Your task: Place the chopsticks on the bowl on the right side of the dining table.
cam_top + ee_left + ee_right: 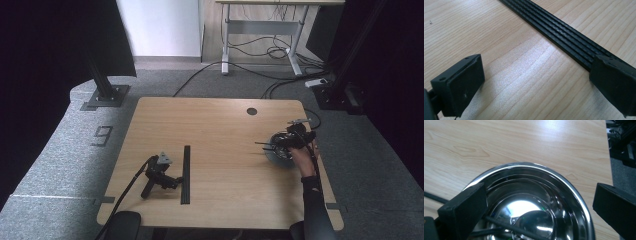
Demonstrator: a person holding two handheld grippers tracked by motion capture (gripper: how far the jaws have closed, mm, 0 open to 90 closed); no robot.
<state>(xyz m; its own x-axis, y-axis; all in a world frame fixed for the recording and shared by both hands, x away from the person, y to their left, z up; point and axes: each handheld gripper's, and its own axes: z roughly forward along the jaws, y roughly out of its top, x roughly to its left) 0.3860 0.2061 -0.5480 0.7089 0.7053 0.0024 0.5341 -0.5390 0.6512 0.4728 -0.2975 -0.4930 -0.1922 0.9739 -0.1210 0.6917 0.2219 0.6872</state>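
Note:
My left gripper (172,181) lies on the wooden table (220,125) at the front left, with no hand on it. Its jaws stand open and nothing is between them (536,85). A long black ridged strip (564,35) runs diagonally past its right jaw, and in the high view that strip (186,175) lies just right of the gripper. A hand (304,159) holds my right gripper (286,144) over a shiny steel bowl (276,154) near the table's right edge. The right gripper (540,210) is open above the bowl's rim (529,166). A spoon (536,222) rests inside.
Thin dark handles (261,145) stick out of the bowl to the left. A round cable hole (251,111) is at the table's back. Black frame posts (102,85) and floor cables (260,70) lie beyond the table. A dark chair part (122,225) sits at the front left.

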